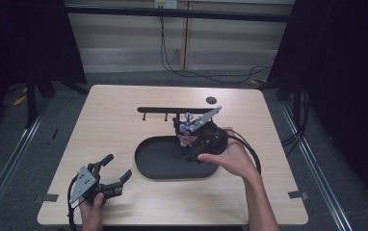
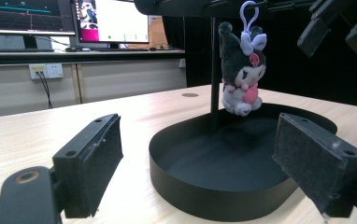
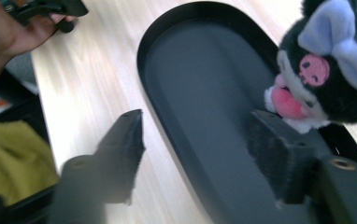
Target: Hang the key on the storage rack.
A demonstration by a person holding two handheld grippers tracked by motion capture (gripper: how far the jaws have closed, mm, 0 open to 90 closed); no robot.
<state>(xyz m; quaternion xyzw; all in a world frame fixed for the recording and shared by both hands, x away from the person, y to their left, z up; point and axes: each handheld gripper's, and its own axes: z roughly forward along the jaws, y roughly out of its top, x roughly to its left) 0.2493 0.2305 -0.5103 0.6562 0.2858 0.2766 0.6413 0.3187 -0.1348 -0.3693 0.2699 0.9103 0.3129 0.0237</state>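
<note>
My right gripper is over the far end of the black oval tray, jaws apart, nothing between the pads; the plush keychain sits just past the right pad. The plush hangs by its lilac clip from the black rack, above the tray and clear of its floor. My left gripper rests on the table near the front left corner, jaws wide, empty. No readable writing on any of it.

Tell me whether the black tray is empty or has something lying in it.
Empty. The black tray shows a bare floor in the left gripper view; the plush keychain hangs above it from the rack, not resting inside.
</note>
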